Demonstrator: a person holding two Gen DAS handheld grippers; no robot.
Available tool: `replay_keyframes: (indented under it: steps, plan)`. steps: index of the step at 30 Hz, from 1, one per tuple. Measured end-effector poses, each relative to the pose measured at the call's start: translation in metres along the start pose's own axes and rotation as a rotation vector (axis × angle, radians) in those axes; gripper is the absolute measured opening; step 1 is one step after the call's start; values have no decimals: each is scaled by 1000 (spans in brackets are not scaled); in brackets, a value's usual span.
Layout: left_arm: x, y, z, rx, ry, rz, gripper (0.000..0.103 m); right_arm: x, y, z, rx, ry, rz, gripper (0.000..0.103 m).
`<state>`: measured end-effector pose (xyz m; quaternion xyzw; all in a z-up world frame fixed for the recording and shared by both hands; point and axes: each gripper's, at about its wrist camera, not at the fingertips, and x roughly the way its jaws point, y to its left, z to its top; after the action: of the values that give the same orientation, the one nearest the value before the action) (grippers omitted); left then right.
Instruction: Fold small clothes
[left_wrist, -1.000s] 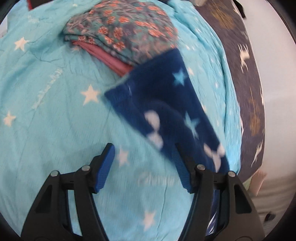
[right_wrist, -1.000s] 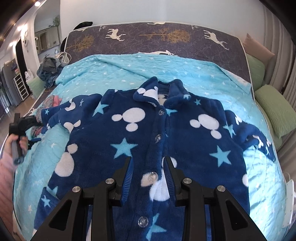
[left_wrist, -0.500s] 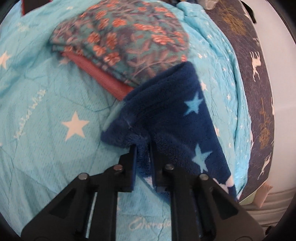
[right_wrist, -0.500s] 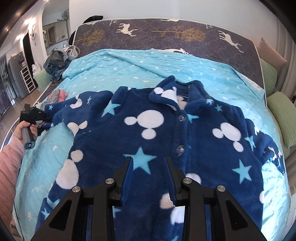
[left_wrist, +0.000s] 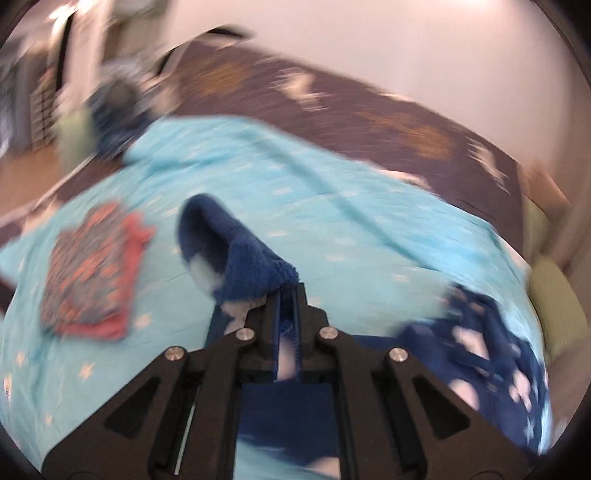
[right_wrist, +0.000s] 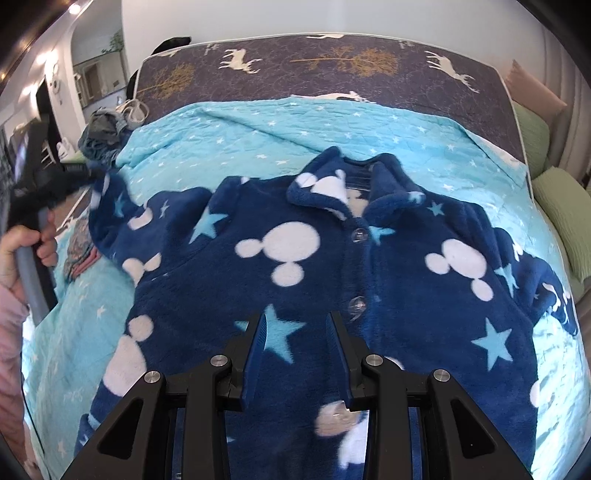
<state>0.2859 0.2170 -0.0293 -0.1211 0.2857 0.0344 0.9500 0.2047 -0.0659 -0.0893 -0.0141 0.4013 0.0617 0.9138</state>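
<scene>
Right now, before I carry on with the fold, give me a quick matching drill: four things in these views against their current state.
Things:
1. left gripper
2. right gripper
3. sleeve cuff
4. folded floral clothes

States:
A. open, above the pajama top's front
B. stacked on the blue quilt
C. shut on fleece
D. lifted off the bed, drooping forward

Pairs: 1-C, 2-A, 3-D, 4-B
</scene>
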Motion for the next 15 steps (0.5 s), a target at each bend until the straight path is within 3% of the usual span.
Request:
replay_keyframes:
  steps: [4,9,14,15]
  plan:
    - [-14,-86,-19,157,4,-175,7,-2,-25,0,48,-3,-28,34]
    - [-18,-154,-59,277,101,-342,7,-7,-60,-6,110,3,-65,34]
    - [-24,-188,-98,419,169,-372,8,-7,-93,-12,176,13,-80,34]
    - [-25,-191,-105,445,187,-366,13,-6,-100,-14,192,26,-73,35]
